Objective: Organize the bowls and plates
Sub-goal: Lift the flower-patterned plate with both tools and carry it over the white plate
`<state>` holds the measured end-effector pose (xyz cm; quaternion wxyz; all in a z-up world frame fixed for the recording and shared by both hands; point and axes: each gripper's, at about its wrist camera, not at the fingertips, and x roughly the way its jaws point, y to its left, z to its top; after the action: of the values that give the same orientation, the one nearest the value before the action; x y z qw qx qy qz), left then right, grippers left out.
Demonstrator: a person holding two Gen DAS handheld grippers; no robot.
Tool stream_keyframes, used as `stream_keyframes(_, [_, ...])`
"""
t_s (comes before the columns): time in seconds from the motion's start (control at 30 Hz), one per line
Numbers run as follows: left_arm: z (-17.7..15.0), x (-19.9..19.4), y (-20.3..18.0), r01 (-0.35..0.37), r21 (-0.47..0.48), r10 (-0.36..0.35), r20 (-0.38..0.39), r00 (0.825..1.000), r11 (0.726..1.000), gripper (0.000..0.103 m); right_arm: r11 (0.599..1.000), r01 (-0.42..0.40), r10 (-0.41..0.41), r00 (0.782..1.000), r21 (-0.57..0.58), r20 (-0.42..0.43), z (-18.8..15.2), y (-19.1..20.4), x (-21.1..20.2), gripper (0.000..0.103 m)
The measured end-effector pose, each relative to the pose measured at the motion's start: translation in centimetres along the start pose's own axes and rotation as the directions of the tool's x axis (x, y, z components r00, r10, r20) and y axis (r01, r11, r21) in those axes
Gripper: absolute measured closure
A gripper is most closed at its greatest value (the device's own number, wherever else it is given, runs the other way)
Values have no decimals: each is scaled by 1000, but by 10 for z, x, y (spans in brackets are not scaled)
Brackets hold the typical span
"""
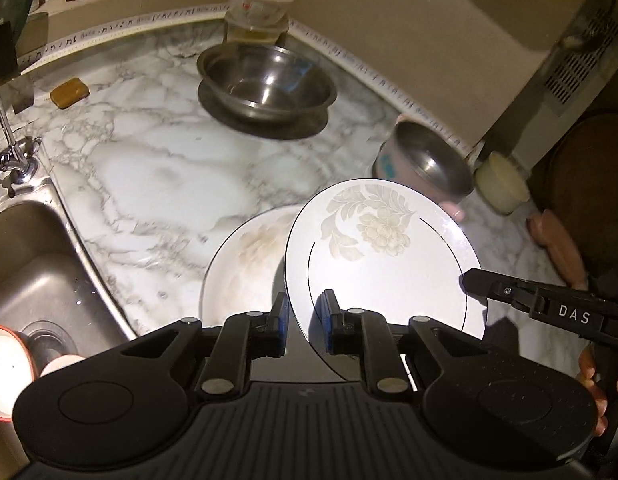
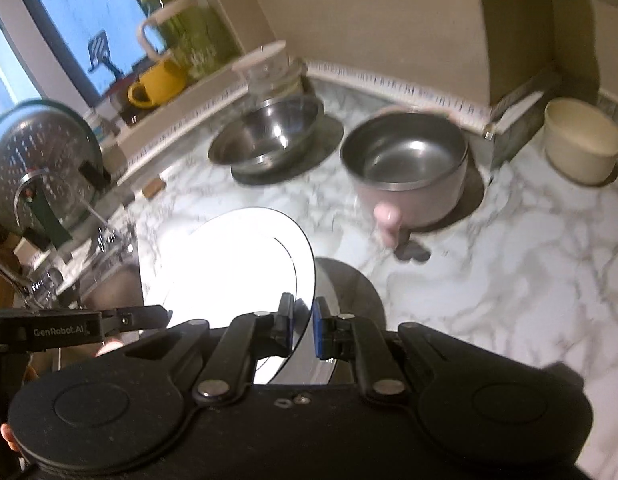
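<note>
A white plate with a beige flower pattern (image 1: 381, 256) hangs tilted above the marble counter, held by its rim on two sides. My left gripper (image 1: 303, 304) is shut on its near edge. My right gripper (image 1: 469, 280) is shut on its right edge. In the right wrist view the same plate (image 2: 237, 264) glares white, with my right gripper (image 2: 303, 314) pinching its rim and my left gripper (image 2: 165, 314) at its left side. A second flowered plate (image 1: 245, 264) lies flat on the counter, partly under the held one.
A wide steel bowl (image 1: 265, 80) sits on a dark mat at the back, with stacked glass containers (image 1: 257, 12) behind it. A pink-sided steel bowl (image 2: 409, 164) and a cream bowl (image 2: 581, 144) stand to the right. The sink (image 1: 37, 272) and tap (image 1: 13, 156) are on the left.
</note>
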<state>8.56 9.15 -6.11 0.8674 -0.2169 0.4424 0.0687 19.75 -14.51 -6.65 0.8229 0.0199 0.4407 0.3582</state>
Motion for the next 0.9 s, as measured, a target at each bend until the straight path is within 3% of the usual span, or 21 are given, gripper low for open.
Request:
stream_keyframes(0.4, [-12, 23, 17, -38, 19, 39, -72, 997, 999, 88, 1000, 6, -5, 996, 5, -91, -22, 4, 26, 93])
stream_keyframes(0.9, [-11, 38, 18, -59, 61, 67, -138, 988, 996, 88, 1000, 14, -12, 988, 7, -153, -25, 3, 37, 93])
